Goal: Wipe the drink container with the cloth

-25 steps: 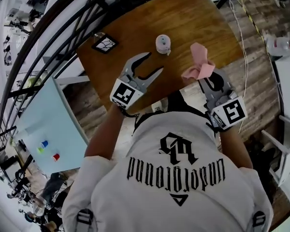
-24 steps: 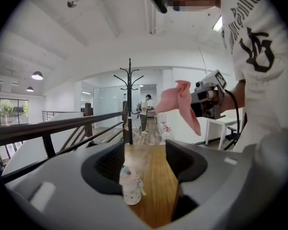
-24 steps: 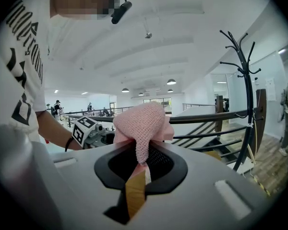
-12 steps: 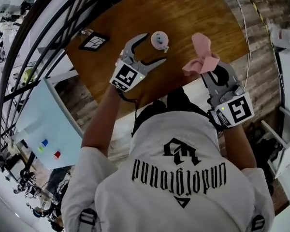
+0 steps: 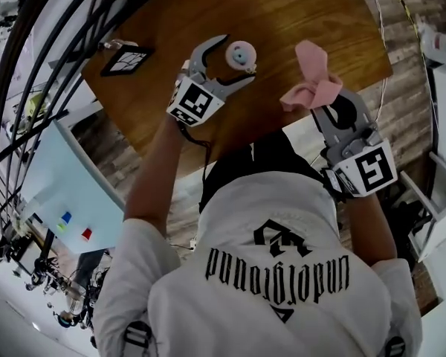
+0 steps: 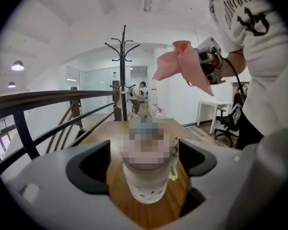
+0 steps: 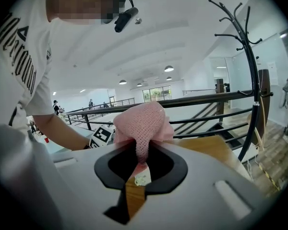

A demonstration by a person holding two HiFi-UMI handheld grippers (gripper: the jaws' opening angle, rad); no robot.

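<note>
Drink container (image 5: pixel 240 53) between just-opening left tongs (image 5: pixel 238 60), untouched; cloth (image 5: pixel 311 76) in right tongs (image 5: pixel 317 105).

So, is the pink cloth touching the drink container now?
Apart. The head view shows bare table between the pink cloth and the drink container; in the left gripper view the cloth is held above and right of it.

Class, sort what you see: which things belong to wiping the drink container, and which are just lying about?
In the job:
small clear plastic drink container, standing inside the left gripper, whose jaws have just been opening; pink knitted cloth, clamped in the right gripper.

Lying about:
black square patterned tile on the brown wooden table; black coat stand.
</note>
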